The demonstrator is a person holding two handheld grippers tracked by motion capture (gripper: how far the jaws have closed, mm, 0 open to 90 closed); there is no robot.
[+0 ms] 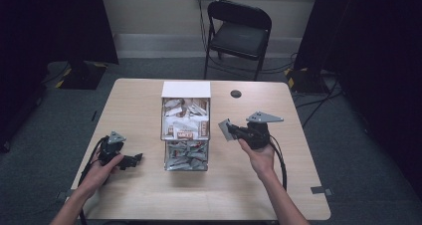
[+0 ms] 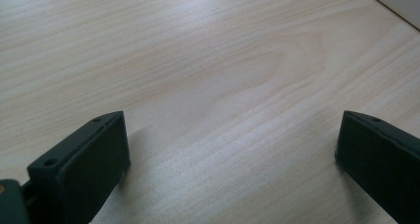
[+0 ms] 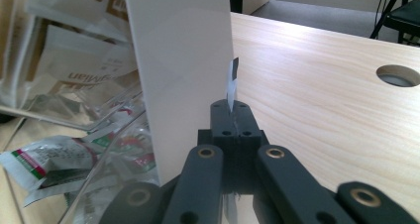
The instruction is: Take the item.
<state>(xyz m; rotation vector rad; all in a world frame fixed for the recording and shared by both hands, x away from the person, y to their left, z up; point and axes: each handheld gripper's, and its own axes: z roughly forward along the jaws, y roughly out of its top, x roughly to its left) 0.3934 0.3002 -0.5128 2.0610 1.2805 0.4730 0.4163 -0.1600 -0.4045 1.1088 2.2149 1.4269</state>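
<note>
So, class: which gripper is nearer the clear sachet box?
Right. The right gripper sits just beside the clear sachet box, holding a packet; the left gripper rests farther off, open.

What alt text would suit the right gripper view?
The right tool, its black jaws closed, pinches a thin silver sachet edge-on above a light wooden table. A clear plastic box of packets stands to the left.

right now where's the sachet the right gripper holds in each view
High view: the sachet sits right of centre, pinched at the right gripper, just right of the clear box.
Left gripper view: not in it.
Right gripper view: edge-on at centre, above the shut fingers.
Shared landmark: the table hole, upper right.
</note>
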